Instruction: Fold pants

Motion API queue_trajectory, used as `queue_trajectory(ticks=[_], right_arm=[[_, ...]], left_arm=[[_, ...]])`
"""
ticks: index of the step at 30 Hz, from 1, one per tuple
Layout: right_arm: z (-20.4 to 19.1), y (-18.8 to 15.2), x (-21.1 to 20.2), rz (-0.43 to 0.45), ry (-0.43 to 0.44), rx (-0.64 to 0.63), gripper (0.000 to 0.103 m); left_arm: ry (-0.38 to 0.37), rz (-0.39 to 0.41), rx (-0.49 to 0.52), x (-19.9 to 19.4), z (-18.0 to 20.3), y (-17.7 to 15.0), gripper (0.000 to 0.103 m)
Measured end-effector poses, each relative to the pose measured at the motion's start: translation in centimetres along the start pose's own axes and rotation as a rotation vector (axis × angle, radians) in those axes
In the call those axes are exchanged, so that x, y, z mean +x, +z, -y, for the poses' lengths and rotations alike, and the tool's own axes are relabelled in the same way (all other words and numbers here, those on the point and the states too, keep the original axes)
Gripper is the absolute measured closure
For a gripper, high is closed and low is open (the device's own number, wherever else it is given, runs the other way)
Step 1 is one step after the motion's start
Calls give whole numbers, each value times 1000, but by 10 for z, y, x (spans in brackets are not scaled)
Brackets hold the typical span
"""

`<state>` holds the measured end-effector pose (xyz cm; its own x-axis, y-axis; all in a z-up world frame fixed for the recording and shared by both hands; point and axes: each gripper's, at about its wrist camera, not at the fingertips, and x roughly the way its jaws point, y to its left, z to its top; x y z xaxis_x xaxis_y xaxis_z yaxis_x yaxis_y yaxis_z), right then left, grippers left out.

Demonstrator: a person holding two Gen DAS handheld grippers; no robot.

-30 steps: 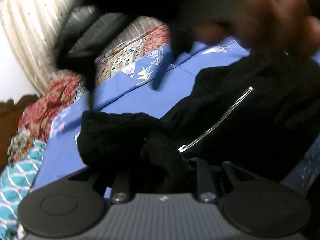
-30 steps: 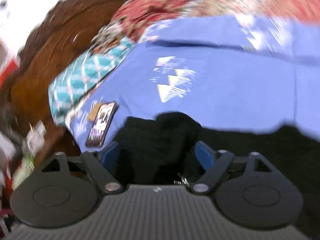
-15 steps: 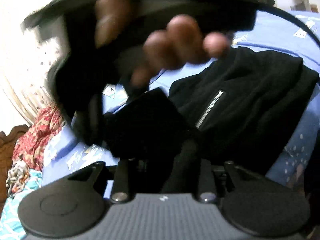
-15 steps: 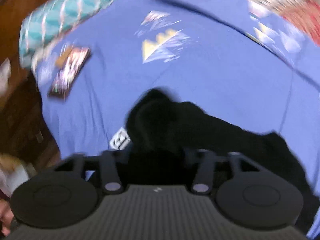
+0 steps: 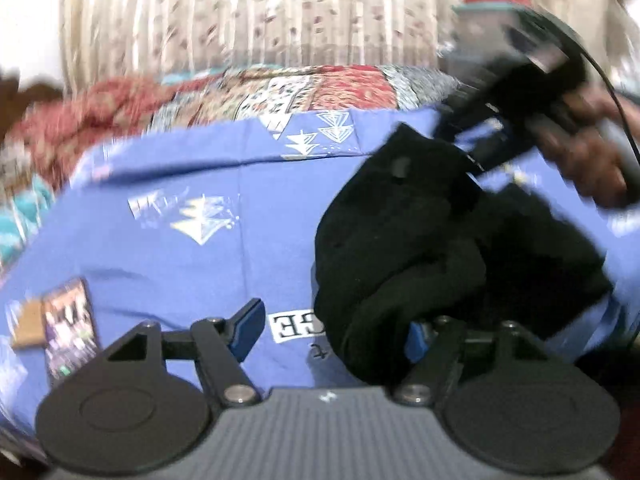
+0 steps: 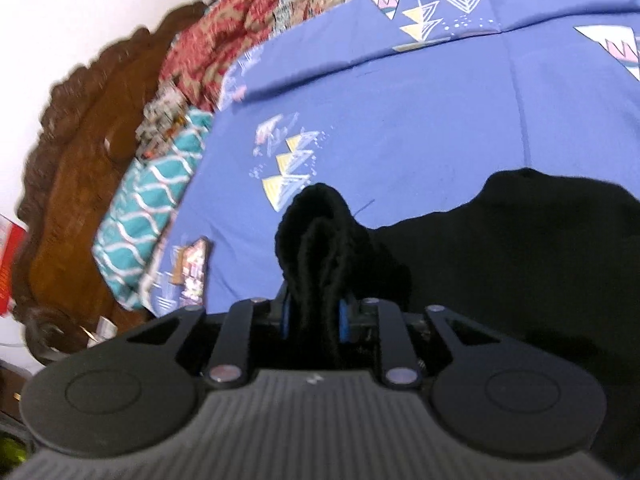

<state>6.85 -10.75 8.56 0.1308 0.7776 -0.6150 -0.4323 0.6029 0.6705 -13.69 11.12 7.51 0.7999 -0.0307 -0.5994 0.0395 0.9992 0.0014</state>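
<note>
The black pants [image 5: 400,240] lie bunched on the blue bed sheet [image 5: 180,260]. My left gripper [image 5: 332,334] is opening. Its left pad stands clear, and a hanging fold of the pants drapes over its right finger without being pinched. In the left wrist view a hand holds my right gripper [image 5: 468,148] at the far edge of the bundle, blurred. In the right wrist view my right gripper [image 6: 314,314] is closing, and its blue pads press on a thick fold of the pants [image 6: 316,232]. The rest of the black cloth spreads to the right.
A phone [image 5: 70,328] lies on the sheet at the left, beside a teal patterned pillow [image 6: 152,216]. A carved wooden headboard [image 6: 80,160] stands behind it. A red patterned blanket [image 5: 240,92] runs along the far side under a curtain [image 5: 240,12].
My left gripper has opened and let go of the black cloth. My right gripper has closed on a fold of the pants and moved from in front of the left camera to the upper right.
</note>
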Motion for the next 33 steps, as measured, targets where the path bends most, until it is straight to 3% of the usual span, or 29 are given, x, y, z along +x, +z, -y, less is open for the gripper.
queue_trajectory(ticks=[3,6,8,12,17,24,33], right_arm=[[-2,5,-22,58,26,31,79],[10,9,-45,125,36,71,79],[21,9,-55,153,22,91,79],[43,2,-64,163,0,130,79],[64,-13,-60,149,-14,187,79],[72,-18,-56,142,-10,223,79],[72,-20,-46,121,-24,231,79]], left_arm=[[-113,30,-71,0,-2,11,37],[-257,51,-121,2,1,19,33],[-240,25,-121,14,9,23,31],[-195,-102,-136,37,23,25,30],[-122,-171,-94,46,34,28,27],[-59,-218,-56,50,46,26,24],[-46,-291,-75,54,47,16,24]])
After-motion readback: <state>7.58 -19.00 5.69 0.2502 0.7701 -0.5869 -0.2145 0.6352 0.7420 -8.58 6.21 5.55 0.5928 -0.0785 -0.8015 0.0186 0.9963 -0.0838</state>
